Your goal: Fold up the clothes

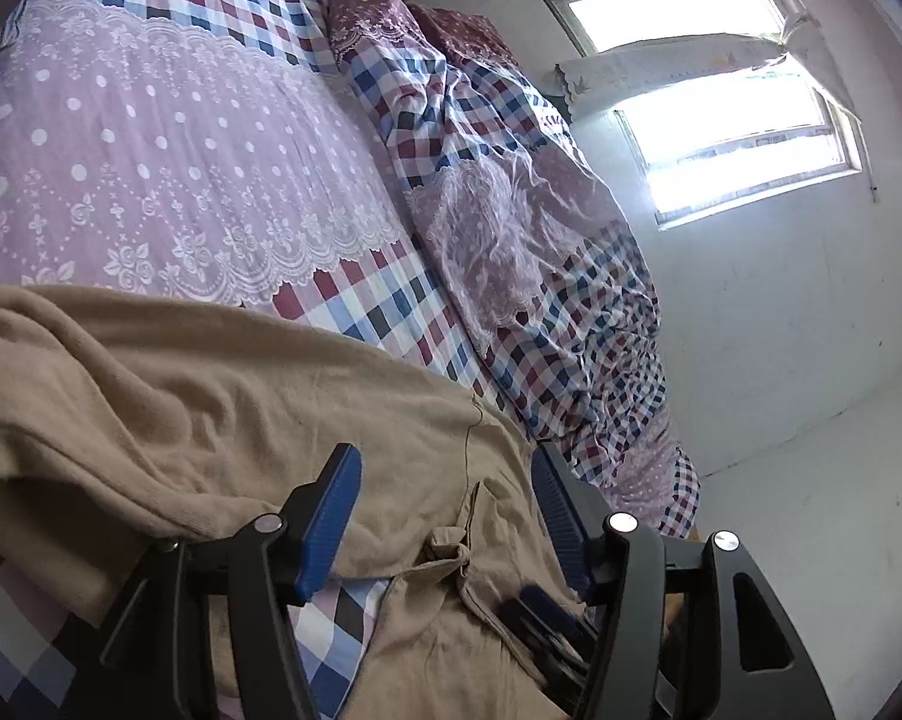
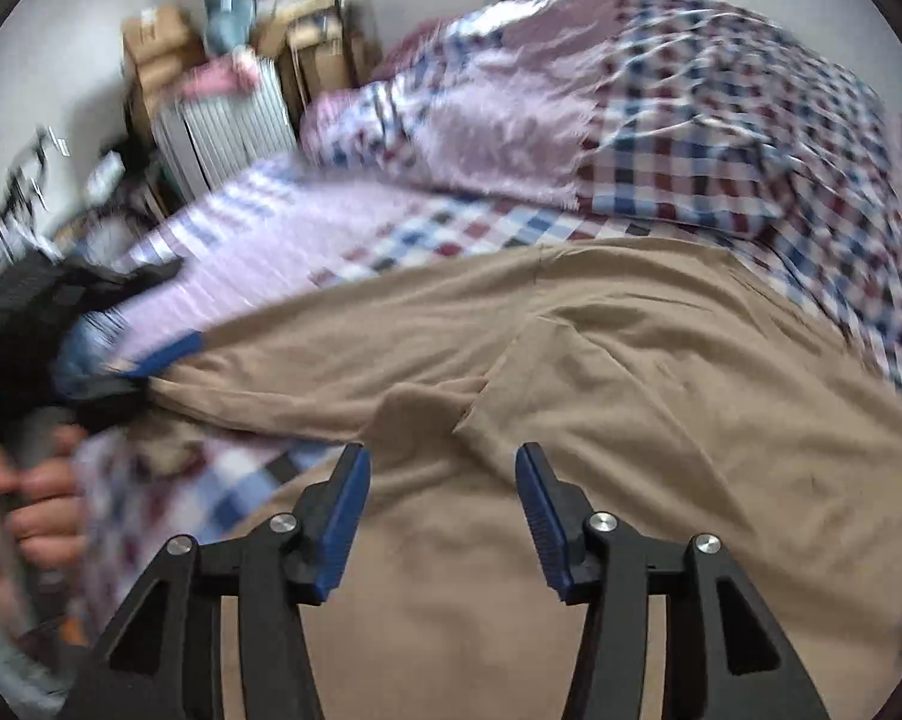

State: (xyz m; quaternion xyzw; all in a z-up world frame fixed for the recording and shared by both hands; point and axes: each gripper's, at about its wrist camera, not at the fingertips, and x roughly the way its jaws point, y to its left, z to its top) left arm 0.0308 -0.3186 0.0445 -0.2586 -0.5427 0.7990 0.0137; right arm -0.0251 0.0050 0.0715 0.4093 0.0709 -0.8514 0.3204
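Observation:
A tan garment (image 1: 222, 396) lies spread on the bed, rumpled, with one flap folded over (image 2: 631, 372). My left gripper (image 1: 444, 456) hovers just over its edge near the bed's side, open, and its blue pads press on nothing. From the right wrist view the left gripper (image 2: 150, 360) appears blurred at the garment's left end, with a hand (image 2: 36, 510) below it. My right gripper (image 2: 441, 453) is open above the middle of the tan cloth, nothing between its fingers. A dark blurred shape (image 1: 541, 618) sits low between the left fingers; I cannot tell what it is.
The bed has a checked cover with a pink lace panel (image 1: 150, 168). A bunched checked duvet (image 2: 661, 120) lies along its far side. Cardboard boxes (image 2: 156, 54) and a white radiator (image 2: 228, 132) stand past the bed. A bright window (image 1: 721, 120) and white floor (image 1: 811, 510) lie beyond.

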